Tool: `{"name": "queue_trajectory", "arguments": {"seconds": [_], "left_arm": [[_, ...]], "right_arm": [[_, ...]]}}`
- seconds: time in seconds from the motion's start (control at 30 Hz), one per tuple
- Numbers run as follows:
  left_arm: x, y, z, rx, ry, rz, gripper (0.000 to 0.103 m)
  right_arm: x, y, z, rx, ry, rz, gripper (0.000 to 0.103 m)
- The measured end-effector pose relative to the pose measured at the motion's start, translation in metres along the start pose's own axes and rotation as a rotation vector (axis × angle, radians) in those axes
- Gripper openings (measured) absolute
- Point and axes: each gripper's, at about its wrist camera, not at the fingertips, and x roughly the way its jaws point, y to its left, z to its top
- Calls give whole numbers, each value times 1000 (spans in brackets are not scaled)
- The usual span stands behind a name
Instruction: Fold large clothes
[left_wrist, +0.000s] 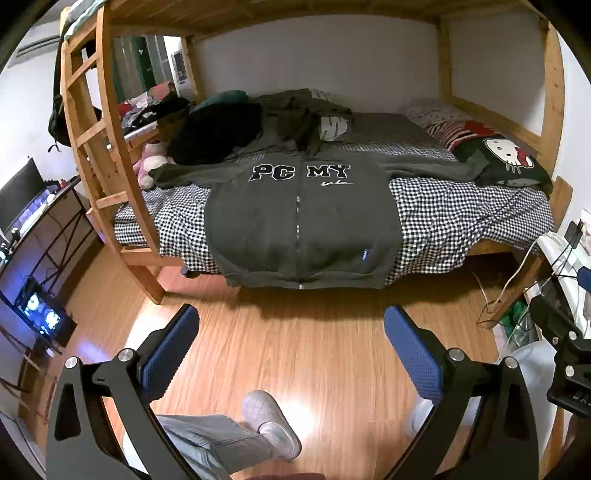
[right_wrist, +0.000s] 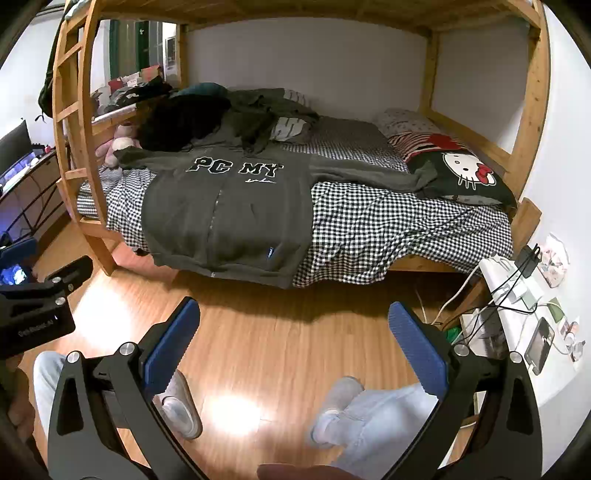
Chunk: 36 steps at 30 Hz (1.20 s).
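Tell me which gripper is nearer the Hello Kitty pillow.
Right, by position. The right gripper is offset toward the Hello Kitty pillow; the left gripper faces the hoodie. Both open, over the floor.

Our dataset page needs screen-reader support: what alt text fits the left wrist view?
A dark grey zip hoodie lettered "PC MY" lies front-up, sleeves spread, on a checkered bed, its hem hanging over the near edge. The open left gripper hovers above the wooden floor, holding nothing. A Hello Kitty pillow lies at right.
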Motion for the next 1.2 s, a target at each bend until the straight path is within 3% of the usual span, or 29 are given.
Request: {"name": "queue_trajectory", "arguments": {"seconds": [1.2], "left_arm": [[5, -5, -3, 6, 15, 8, 99]], "right_arm": [[0, -3, 1, 5, -4, 2, 100]]}}
